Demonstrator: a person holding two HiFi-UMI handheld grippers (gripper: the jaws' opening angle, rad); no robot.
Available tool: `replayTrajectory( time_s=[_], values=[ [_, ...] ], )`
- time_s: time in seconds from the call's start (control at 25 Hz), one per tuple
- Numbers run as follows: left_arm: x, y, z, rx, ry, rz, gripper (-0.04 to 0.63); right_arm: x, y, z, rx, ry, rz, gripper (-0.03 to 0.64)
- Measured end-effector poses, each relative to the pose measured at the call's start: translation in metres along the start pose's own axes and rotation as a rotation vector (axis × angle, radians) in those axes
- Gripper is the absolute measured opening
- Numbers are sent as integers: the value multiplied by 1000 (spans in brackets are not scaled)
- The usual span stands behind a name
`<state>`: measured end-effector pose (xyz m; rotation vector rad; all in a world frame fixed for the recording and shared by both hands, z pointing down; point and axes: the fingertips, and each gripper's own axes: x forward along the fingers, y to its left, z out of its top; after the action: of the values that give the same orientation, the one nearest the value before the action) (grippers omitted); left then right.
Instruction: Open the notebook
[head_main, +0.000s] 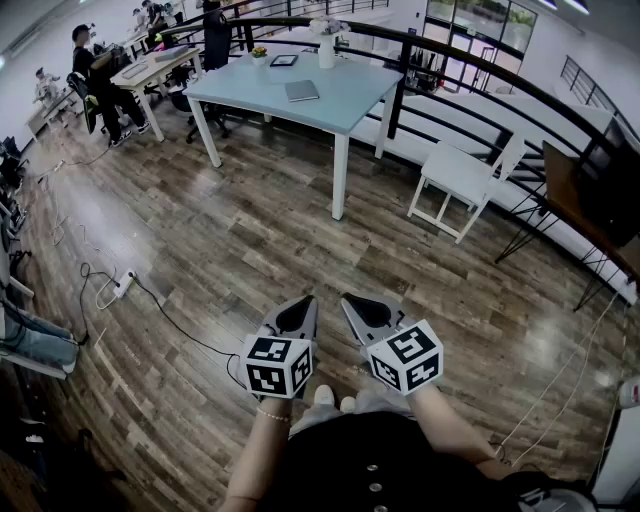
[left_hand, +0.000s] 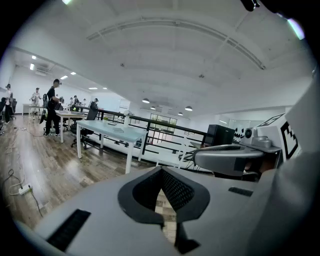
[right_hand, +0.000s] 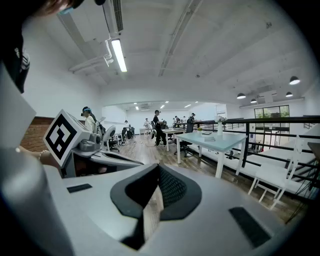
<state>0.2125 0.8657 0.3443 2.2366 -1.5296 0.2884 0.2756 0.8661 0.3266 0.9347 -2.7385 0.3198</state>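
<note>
Though far, notebook (head_main: 301, 91) near vase (head_main: 327, 53) (flowers (head_main: 327, 25))

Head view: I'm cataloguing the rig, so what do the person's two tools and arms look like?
The left tool and right tool are matching light-grey pointed shells, each with a dark teardrop opening lined by textured black pads. Each bears a white marker cube printed with black squares. The person wears a beaded bracelet on the left wrist and a dark buttoned garment.

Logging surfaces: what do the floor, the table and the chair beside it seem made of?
Floor: glossy plank boards with grain and glare; wood or laminate. Table: smooth pale-blue matte top, white legs, maybe painted metal. Chair: matte white, painted wood or plastic.
</note>
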Motion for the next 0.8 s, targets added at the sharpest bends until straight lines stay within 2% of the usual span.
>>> replayTrajectory(
  time_s=[0.48,0.64,0.8],
  values=[
    [17,2,13,32,2,-40,17,17,-15,0,-1,15,-23,3],
    [23,12,15,27,0,-51,17,30,-17,6,7,-12,-30,3],
    [24,23,16,16,-17,-68,17,44,-9,7,-7,-25,0,6]
  ],
)
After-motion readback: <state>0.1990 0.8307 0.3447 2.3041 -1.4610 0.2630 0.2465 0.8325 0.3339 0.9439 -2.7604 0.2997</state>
